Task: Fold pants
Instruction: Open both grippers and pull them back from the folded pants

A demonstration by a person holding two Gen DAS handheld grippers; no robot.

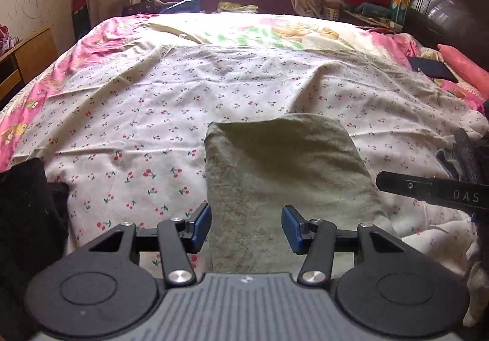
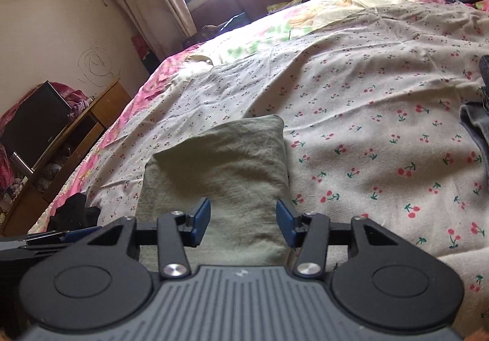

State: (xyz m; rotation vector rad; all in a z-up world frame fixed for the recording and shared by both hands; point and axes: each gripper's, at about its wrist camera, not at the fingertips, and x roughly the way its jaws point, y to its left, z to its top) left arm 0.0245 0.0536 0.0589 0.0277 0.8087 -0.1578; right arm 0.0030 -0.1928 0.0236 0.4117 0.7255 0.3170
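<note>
The olive-green pants [image 1: 284, 176] lie folded into a narrow rectangle on the cherry-print sheet [image 1: 137, 115]. My left gripper [image 1: 246, 228] hovers over their near end, open, its blue pads apart with flat cloth showing below the gap. In the right wrist view the same pants [image 2: 223, 163] run away from me, and my right gripper [image 2: 243, 225] stands open above their near end, pinching nothing. A black finger of the right gripper [image 1: 397, 183] reaches in from the right edge of the left wrist view. The left gripper's finger [image 2: 45, 241] shows low on the left of the right wrist view.
A black garment [image 2: 76, 209] lies at the bed's left edge, and dark and grey clothes [image 1: 464, 157] sit to the right. A pink pillow [image 1: 464, 69] and a dark flat item [image 1: 434, 69] lie near the headboard. A wooden cabinet [image 2: 76, 133] stands beside the bed.
</note>
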